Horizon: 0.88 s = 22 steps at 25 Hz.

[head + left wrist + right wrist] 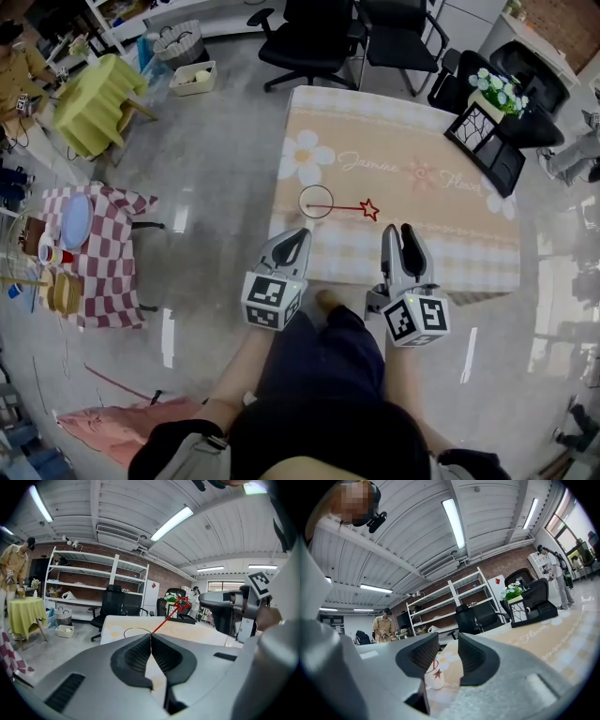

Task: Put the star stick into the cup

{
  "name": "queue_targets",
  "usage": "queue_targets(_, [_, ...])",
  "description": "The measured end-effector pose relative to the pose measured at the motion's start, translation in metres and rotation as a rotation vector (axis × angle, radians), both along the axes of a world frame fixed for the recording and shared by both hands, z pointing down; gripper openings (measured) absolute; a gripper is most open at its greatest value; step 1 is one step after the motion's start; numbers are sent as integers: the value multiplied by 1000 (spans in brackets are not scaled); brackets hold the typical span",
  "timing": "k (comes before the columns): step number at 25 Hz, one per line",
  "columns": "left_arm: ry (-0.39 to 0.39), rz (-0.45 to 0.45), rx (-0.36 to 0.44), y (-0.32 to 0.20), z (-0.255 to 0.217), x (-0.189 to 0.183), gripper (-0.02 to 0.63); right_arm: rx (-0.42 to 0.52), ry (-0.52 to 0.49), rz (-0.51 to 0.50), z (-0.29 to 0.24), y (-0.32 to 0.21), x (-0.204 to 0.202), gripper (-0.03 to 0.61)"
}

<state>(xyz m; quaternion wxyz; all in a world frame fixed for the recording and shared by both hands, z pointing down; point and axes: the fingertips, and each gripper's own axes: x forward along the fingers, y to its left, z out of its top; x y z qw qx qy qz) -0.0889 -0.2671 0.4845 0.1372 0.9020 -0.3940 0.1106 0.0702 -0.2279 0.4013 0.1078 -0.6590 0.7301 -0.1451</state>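
A clear cup [317, 202] stands on the flowered tablecloth [422, 244]. The red star stick [349, 207] rests with its lower end inside the cup and leans over the rim to the right, ending in its star [369, 209]. The left gripper view shows the cup's rim [137, 630] and the star [182, 603] beyond the jaws. My left gripper [298, 234] [151, 637] is shut and empty, just short of the table's near edge. My right gripper [404, 232] [447, 641] is open and empty; the cup [432, 677] shows between its jaws.
A black frame [486, 145] and a flower pot [495, 89] sit at the table's far right corner. Office chairs [309, 42] stand behind the table. A checkered table [89, 253] and a yellow-covered one [94, 103] are at the left. My knees are below the grippers.
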Motion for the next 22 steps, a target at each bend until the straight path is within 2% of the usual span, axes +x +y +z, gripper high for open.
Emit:
queue_targets(4, [-3, 6, -5, 4, 2, -1, 12, -46, 24, 12, 18, 6, 0, 119])
queue_targets(10, [-10, -4, -18, 8, 9, -8, 12, -115, 42, 18, 45, 11, -2, 20])
queue_targets(17, [-22, -11, -30, 16, 17, -9, 12, -172, 87, -15, 69, 18, -7, 3])
queue_targets(22, [-28, -17, -37, 21, 20, -12, 12, -172, 110, -10, 67, 20, -8, 3])
